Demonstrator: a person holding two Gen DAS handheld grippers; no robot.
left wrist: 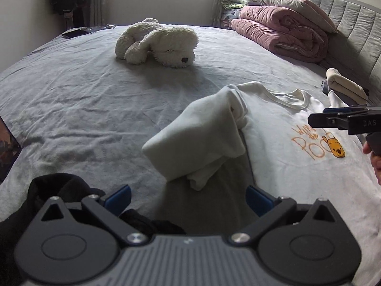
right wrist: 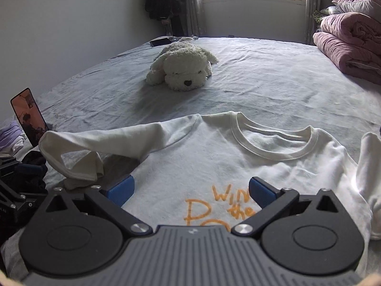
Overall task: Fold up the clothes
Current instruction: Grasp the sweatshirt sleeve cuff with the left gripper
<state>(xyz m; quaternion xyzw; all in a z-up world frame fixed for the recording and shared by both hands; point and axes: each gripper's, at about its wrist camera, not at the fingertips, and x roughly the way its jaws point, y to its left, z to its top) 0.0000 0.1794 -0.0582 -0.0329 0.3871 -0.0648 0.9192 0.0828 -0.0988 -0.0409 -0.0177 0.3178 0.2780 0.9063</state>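
Note:
A white T-shirt (right wrist: 214,157) with an orange Pooh print lies face up on the grey bed sheet (right wrist: 273,81). Its left sleeve (left wrist: 197,138) is bunched and raised off the sheet; it also shows in the right wrist view (right wrist: 95,140). My left gripper (left wrist: 188,201) is open and empty, just short of that sleeve. My right gripper (right wrist: 191,191) is open and empty above the shirt's chest print. The right gripper also shows in the left wrist view (left wrist: 316,120) from the side, over the print.
A white plush dog (left wrist: 159,43) lies mid-bed. Folded pink quilts (left wrist: 278,31) sit by the grey headboard (left wrist: 357,28). Folded cream clothes (left wrist: 345,85) lie at right. A phone (right wrist: 28,116) stands at left, dark clothing (left wrist: 54,190) beside my left gripper.

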